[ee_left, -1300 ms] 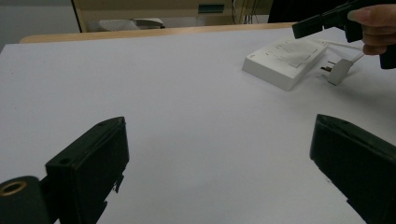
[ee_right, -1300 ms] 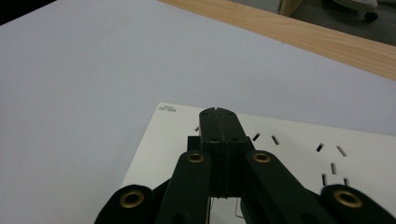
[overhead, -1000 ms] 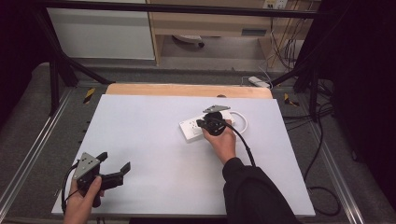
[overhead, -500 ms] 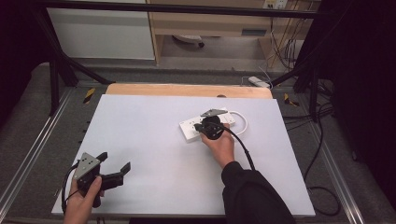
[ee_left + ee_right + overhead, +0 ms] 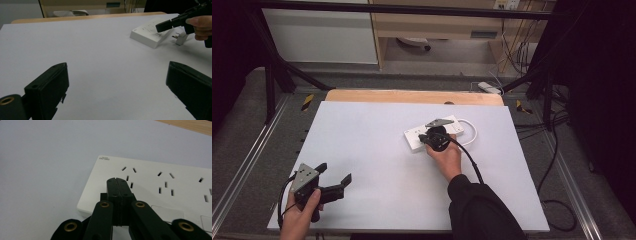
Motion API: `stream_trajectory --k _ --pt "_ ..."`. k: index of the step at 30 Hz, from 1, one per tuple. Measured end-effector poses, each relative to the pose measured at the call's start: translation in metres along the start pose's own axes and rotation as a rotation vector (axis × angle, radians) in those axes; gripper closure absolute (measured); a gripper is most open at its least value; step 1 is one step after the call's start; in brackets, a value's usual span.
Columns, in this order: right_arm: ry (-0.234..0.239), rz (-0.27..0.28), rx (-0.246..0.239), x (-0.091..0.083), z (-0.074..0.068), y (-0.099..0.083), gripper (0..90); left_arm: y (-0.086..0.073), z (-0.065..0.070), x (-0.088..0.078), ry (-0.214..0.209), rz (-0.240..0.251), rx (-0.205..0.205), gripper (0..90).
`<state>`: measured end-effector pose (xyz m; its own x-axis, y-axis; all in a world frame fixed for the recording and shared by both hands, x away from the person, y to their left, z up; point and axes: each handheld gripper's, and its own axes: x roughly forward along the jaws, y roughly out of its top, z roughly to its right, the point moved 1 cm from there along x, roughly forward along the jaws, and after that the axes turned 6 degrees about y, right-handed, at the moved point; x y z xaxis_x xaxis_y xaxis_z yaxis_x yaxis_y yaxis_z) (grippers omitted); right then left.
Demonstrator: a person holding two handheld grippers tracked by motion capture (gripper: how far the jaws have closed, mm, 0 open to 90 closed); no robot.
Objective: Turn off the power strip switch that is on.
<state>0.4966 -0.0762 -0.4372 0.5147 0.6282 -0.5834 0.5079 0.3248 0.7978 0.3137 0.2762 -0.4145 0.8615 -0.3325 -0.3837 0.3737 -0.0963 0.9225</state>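
A: Handling the white rectangular plastic power strip (image 5: 434,135), right of centre on the white table (image 5: 362,150): how?

B: Rigid, light, likely slippery; grasp across its long edges.

A: Gripper states?

B: Right gripper (image 5: 116,181): jaws fully closed, empty, tips over the strip's left end; contact unclear. Left gripper (image 5: 334,176): wide, empty, near left

White table (image 5: 362,150), wooden strip along far edge, white power strip (image 5: 414,137) lying flat, its cable looped beside

Even overhead light brightens the matte white tabletop (image 5: 377,150); surroundings fall dark. Soft shadows, slight grain, near black gripper jaws blurred.
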Motion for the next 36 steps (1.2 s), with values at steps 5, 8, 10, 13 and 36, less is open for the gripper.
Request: stream_trajectory --k 5,8,10,13,36 --pt "0.000 -0.002 -0.002 0.0011 -0.0003 -0.0007 90.0 0.0000 0.0000 -0.0001 0.000 0.000 0.000 4.4" --pt "0.000 -0.004 0.000 0.0010 -0.0006 -0.0004 90.0 0.0000 0.0001 0.0000 0.000 0.000 0.000 4.4" --pt "0.000 -0.004 0.000 0.0010 -0.0005 -0.0003 90.0 0.0000 0.0000 0.0001 0.000 0.000 0.000 4.5" --pt "0.001 -0.005 -0.002 0.0016 -0.0004 -0.0004 90.0 0.0000 -0.0001 0.0000 0.001 0.000 0.000 4.4" --pt "0.000 -0.001 -0.005 0.0041 -0.0028 -0.0037 90.0 0.0001 0.0004 0.0001 -0.001 -0.002 0.004 4.4"
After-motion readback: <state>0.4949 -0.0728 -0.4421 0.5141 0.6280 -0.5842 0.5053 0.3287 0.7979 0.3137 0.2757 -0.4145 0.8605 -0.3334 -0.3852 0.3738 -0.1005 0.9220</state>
